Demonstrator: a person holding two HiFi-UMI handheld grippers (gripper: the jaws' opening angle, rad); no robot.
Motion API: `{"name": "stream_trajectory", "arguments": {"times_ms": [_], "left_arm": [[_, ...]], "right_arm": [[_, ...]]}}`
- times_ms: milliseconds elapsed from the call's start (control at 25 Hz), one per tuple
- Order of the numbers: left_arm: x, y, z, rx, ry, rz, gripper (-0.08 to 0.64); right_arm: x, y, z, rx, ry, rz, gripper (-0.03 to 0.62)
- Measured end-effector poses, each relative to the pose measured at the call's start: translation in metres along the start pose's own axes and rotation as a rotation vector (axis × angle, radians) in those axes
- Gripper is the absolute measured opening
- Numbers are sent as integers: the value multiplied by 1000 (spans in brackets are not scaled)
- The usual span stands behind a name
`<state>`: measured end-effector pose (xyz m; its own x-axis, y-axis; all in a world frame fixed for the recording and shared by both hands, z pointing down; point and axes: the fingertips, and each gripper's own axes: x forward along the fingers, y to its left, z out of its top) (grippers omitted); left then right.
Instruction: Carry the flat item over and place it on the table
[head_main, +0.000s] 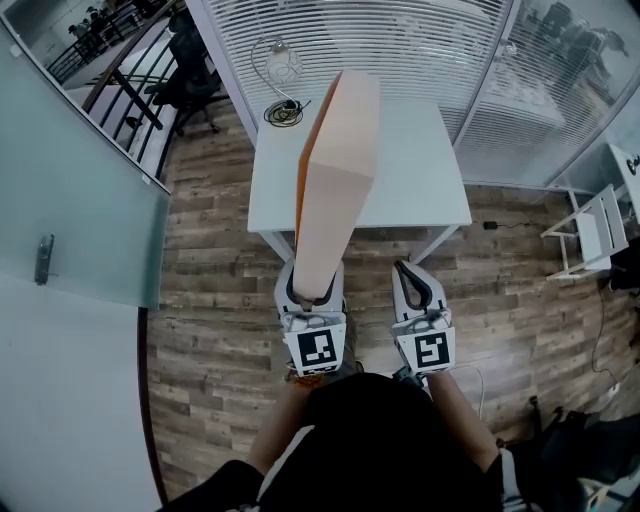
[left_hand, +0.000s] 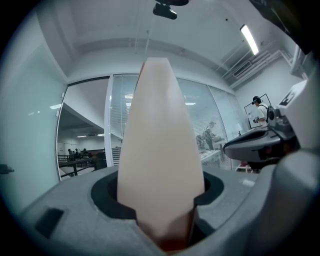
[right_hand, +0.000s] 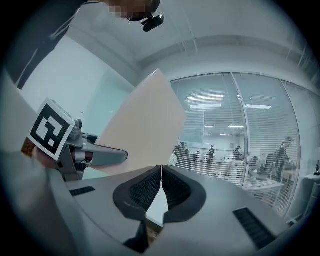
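A pale peach flat board with an orange side stands upright on its edge, lifted above the floor in front of the white table. My left gripper is shut on the board's lower end; in the left gripper view the board rises straight out from between the jaws. My right gripper hangs beside it to the right, shut and holding nothing; its tips meet. The right gripper view shows the board and the left gripper on its left.
A coiled cable and a small lamp lie at the table's far left corner. White blinds and glass walls stand behind the table. A white chair is at the right. A frosted glass partition runs along the left.
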<state>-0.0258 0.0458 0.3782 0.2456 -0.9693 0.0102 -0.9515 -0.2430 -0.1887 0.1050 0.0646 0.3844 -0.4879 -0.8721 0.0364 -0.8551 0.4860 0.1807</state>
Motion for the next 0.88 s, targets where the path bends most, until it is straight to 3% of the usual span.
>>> {"name": "stream_trajectory", "arguments": {"times_ms": [240, 520, 720, 880], "left_arm": [[83, 35, 1, -15, -7, -7, 276], [162, 85, -10, -7, -2, -9, 276], [201, 104, -24, -22, -12, -37, 276], [222, 106, -32, -21, -16, -77, 278]], "right_arm": [[80, -38, 5, -21, 22, -8, 9], [167, -98, 3, -32, 39, -89, 9], [200, -138, -9, -25, 61, -154, 9], [218, -147, -10, -50, 65, -123, 9]]}}
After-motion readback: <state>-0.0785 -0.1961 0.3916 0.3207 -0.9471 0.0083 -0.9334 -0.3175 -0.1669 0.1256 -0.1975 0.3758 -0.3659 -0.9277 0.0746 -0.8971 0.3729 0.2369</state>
